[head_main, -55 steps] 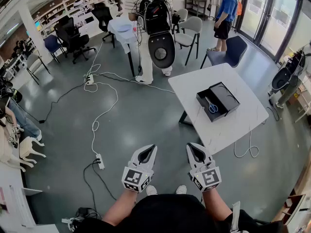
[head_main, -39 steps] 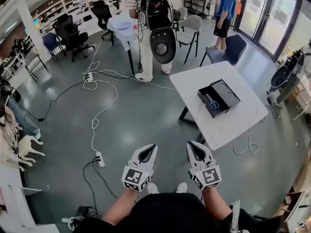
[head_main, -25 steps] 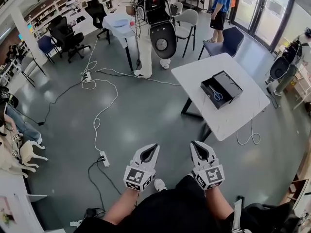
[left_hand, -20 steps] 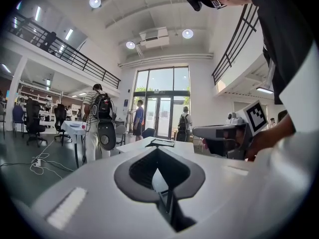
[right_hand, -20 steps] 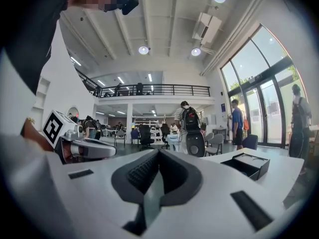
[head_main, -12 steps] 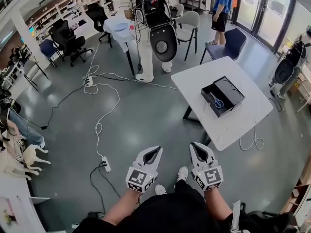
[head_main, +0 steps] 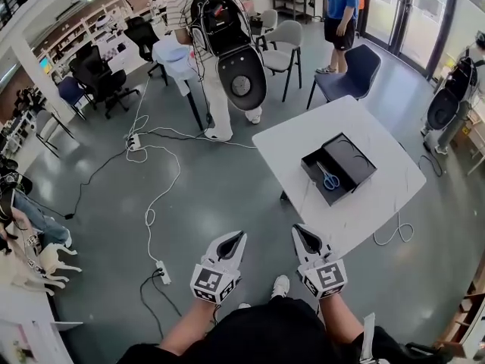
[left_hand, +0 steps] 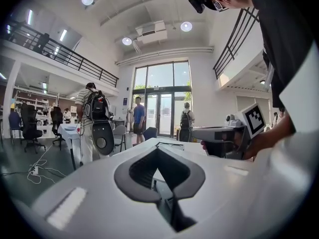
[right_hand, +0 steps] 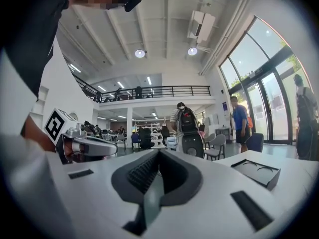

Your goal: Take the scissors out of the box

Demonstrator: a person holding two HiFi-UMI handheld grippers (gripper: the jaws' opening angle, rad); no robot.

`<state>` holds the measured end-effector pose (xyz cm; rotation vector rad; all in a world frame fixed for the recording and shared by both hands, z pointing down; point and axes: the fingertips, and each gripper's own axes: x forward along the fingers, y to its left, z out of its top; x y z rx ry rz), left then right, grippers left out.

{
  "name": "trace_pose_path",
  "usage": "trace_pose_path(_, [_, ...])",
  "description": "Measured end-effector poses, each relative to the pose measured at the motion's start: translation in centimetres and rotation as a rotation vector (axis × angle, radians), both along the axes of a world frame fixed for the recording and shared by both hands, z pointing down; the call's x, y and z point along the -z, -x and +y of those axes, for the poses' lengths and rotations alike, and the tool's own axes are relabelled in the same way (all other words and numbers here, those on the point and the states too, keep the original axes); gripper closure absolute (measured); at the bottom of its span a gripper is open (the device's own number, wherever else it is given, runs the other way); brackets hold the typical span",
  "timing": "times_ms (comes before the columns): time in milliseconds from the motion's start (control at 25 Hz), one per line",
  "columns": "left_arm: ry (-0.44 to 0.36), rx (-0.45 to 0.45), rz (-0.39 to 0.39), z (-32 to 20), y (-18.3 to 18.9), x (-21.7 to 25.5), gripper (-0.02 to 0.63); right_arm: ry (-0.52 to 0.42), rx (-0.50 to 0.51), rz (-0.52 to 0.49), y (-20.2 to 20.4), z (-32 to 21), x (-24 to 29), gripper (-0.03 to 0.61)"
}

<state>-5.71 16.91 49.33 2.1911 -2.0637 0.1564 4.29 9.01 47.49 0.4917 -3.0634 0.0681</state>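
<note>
A black box (head_main: 339, 167) lies open on the white table (head_main: 379, 139), its lid folded out to the right. Blue-handled scissors (head_main: 329, 179) rest in the box's left half. I hold both grippers low in front of my body, well short of the table. My left gripper (head_main: 238, 236) is shut with nothing in it, and so is my right gripper (head_main: 298, 229). In the right gripper view the box (right_hand: 256, 172) shows beyond the shut gripper (right_hand: 158, 151); the scissors are hidden there. The left gripper (left_hand: 157, 150) view catches the right gripper's body (left_hand: 227, 133).
White cables (head_main: 155, 196) and a power strip (head_main: 161, 271) run across the grey floor to my left. A person with a backpack rig (head_main: 227, 40) stands beyond the table beside a grey chair (head_main: 284, 40). A blue chair (head_main: 355, 73) and another person (head_main: 342, 6) are farther back.
I have walked toward the table; it and the box now sit nearer and more central in the head view. Both grippers stay shut and held low.
</note>
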Motion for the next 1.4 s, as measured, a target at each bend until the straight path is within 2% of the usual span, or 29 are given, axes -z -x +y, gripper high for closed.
trace_pose_path(240, [0.029,-0.019,-0.017,-4.7,-0.8,-0.6,0.609,0.017,0.003,0.005,-1.1,-4.7,-0.6,0.569])
trace_pose_path(560, [0.050,-0.049,0.001,-9.3,-0.7,-2.2,0.609,0.046,-0.008,0.038,-1.3,-8.3,-2.6,0.569])
trace_pose_path(880, [0.056,-0.134,0.029,-15.6,1.9,-3.1,0.609,0.070,-0.080,0.093,0.7,-12.8,-3.7,0.569])
trace_pose_path(1160, [0.041,-0.205,0.031,-21.0,4.9,-3.3,0.609,0.092,-0.138,0.094,3.8,-17.0,-3.6,0.570])
trace_pose_path(1400, [0.057,-0.285,0.048,-24.3,6.8,-3.8,0.609,0.109,-0.210,0.133,5.8,-19.5,-4.0,0.569])
